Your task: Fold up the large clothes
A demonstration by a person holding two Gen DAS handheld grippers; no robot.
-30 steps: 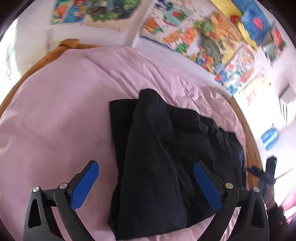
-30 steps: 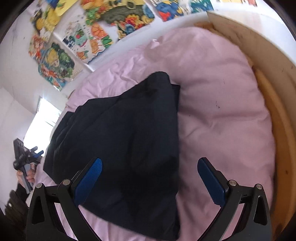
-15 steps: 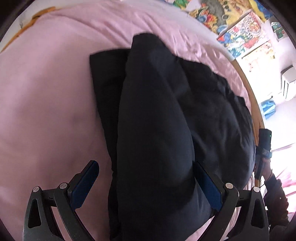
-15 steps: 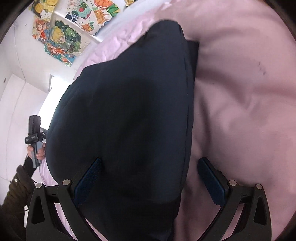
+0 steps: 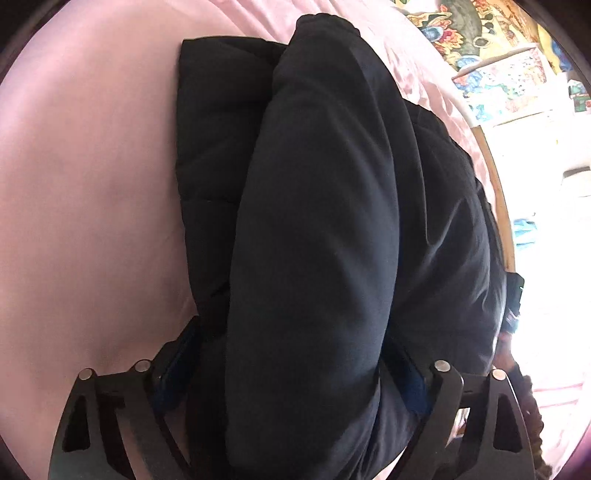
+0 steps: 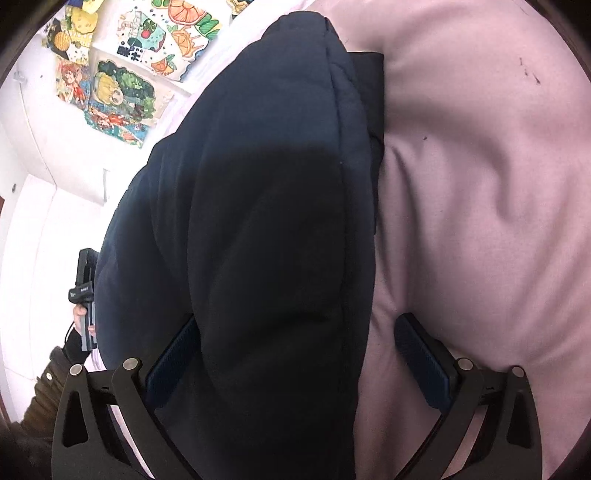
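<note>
On the bed, covered in a smooth pink sheet with soft creases, lies a dark navy padded coat, puffy and quilted, folded into a long thick roll with a flatter layer under it.

Left gripper straddles the near end of the roll; its jaws are closing, with the coat between them and the blue pads close against the fabric on both sides, though whether they press it yet I cannot tell. Right gripper stands wide and released: its left pad is at the coat's edge, its right pad over bare sheet, apart from the fabric.

Only the left view shows the flat quilted panel sticking out beside the roll, and the wooden bed rim at the far side. Only the right view shows the stitched seam along the roll, the fruit posters on the white wall, and a hand on the other gripper's handle.
</note>
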